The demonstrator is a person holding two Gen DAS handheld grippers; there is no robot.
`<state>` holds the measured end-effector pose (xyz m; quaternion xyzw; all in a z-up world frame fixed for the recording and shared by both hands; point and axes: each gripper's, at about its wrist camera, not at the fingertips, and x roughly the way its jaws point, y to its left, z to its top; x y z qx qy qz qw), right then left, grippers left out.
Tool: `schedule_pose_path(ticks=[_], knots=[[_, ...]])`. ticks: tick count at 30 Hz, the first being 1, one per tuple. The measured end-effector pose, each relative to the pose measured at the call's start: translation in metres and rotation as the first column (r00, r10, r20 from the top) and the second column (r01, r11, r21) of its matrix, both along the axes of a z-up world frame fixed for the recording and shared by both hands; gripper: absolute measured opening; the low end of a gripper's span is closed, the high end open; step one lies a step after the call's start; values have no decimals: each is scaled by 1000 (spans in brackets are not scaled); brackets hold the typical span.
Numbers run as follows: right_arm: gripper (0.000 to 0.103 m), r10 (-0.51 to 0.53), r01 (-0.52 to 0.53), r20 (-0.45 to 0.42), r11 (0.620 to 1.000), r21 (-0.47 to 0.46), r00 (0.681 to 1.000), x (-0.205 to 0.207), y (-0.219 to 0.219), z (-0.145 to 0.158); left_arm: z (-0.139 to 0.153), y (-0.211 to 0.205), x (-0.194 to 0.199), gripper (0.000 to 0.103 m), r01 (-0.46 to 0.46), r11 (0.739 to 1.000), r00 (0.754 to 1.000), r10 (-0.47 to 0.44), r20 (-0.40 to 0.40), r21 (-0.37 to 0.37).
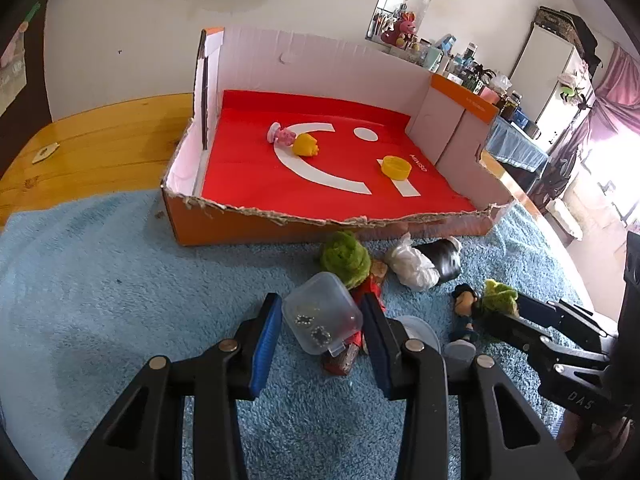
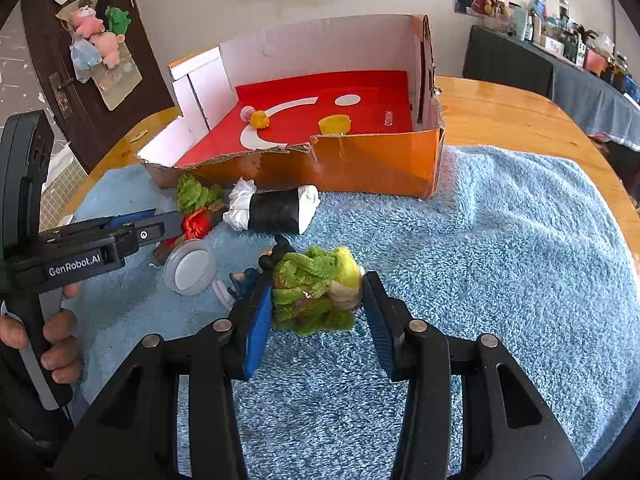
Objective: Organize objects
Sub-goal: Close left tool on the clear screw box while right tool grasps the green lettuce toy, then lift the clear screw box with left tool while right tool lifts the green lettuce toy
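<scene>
My left gripper (image 1: 322,300) is shut on a small clear plastic box (image 1: 322,316) with beads inside, both blue pads against its sides, just above the blue towel (image 1: 120,300). My right gripper (image 2: 318,280) is shut on a green and yellow plush toy (image 2: 316,292) resting on the towel. Behind stands an orange cardboard box (image 1: 248,228) with a red floor, open on top. It holds a pink toy (image 1: 280,134), a yellow toy (image 1: 306,145) and a yellow cap (image 1: 396,167).
Beside the box front lie a green fuzzy ball (image 1: 345,256), a black and white roll (image 2: 276,210), a red item (image 2: 196,224), a dark-haired figurine (image 1: 464,308) and a round clear lid (image 2: 191,270). A hand (image 2: 60,340) holds the left gripper. The wooden table (image 2: 520,112) extends right.
</scene>
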<state>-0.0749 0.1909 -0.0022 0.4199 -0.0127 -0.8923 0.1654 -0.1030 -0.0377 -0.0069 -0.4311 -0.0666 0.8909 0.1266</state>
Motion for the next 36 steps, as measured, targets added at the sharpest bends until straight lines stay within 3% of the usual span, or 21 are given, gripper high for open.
schedule_pose_path(ticks=[36], knots=[[41,81,-84,-105,996,-33,991,-5,-29,39,25,-4,20,42,-13,1000,997,14,-69,12]])
